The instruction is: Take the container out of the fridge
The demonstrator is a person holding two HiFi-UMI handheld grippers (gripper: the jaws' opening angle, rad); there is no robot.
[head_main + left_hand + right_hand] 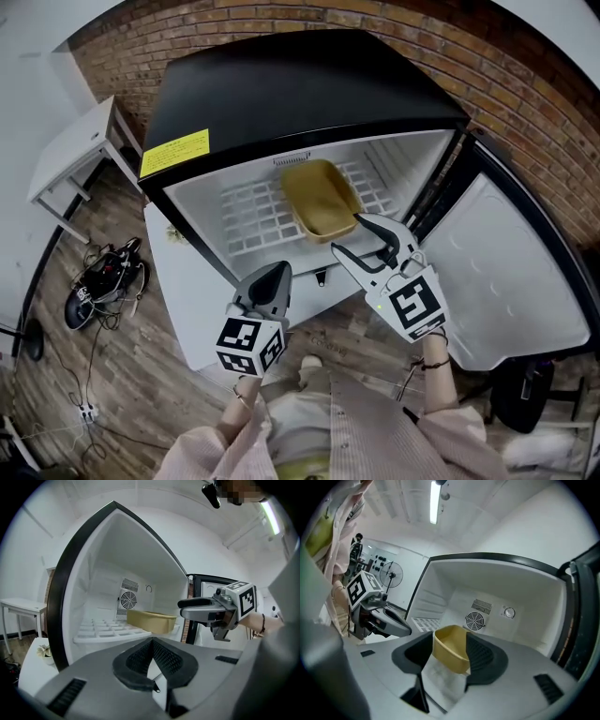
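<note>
Fridge: the fridge (309, 84) has a black top and a white inside. It stands on the floor, and its door (506, 272) is swung wide open to the right.
Sticker: a yellow label (174, 152) sits on the near left corner of the fridge top.
Shelf: a white slotted shelf (253, 211) runs across the inside, with a round fan grille (475, 619) in the back wall behind it.
Container: the tan container (321, 195) sits on the right half of the shelf, inside the fridge.
Right gripper: the right gripper (349, 234) is at the fridge mouth. Its fingers are released and spread, with the container's near end between them; contact cannot be made out.
Left gripper: the left gripper (278, 274) is just outside the opening. Its fingers are clenched together on nothing.
Room: there is a brick wall (525, 84) behind the fridge and a wood-plank floor (141, 375). A white table (70, 150) stands at the left with a tangle of cables (103, 277) below it, and a strip light (436, 501) is overhead.
</note>
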